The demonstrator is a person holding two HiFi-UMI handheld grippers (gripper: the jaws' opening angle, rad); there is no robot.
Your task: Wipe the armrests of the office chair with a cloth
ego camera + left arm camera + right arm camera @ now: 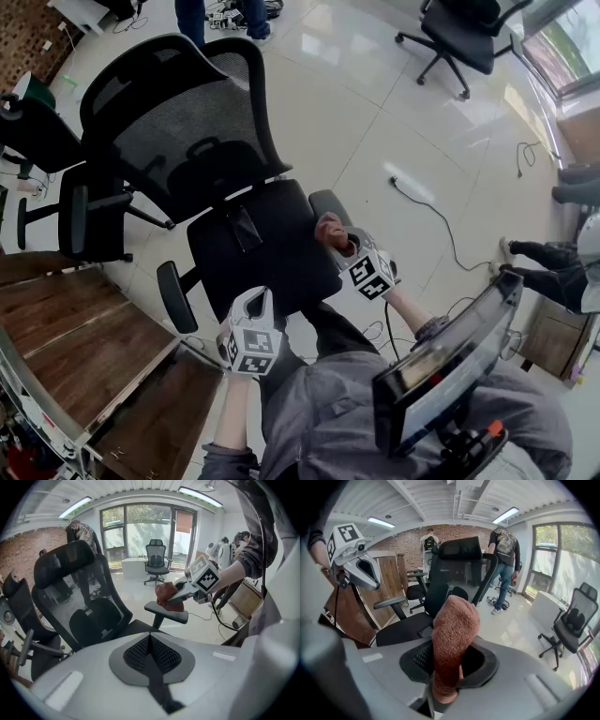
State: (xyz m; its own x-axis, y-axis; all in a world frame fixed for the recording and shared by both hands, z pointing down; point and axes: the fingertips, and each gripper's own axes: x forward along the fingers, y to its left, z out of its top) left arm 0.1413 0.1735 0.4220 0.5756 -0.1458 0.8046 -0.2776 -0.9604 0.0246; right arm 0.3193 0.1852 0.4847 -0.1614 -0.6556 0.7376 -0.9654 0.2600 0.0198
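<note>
Right in front of me the person leans over the black office chair [258, 239] with a gripper in each hand. The right gripper [345, 251] is the busy one: its jaws are clamped hard on a rust-coloured terry cloth [452, 639], the fabric bulging up out of the jaws in a fat roll. From above, that cloth [330, 232] sits on the near end of the armrest [326, 201] on the right-hand side, and the left gripper view confirms it, the bundle pressed down onto the grey pad. The left gripper [253, 302] hangs lower, by the front edge of the seat, near the other armrest [175, 296] but not touching it. Its jaws are pressed together with nothing between them. That second armrest has nothing on it and juts out toward the wooden table [75, 328]. The chair's mesh backrest [183, 131] tilts away from the person, headrest on top. Around it, a second office chair [459, 33] stands well apart on the glossy tiled floor [375, 103] near the windows, a cable [427, 202] snakes across the tiles, and another dark chair [56, 159] crowds in at the left. Behind, by the brick wall, someone in a dark T-shirt [505, 550] stands with their back turned.
</note>
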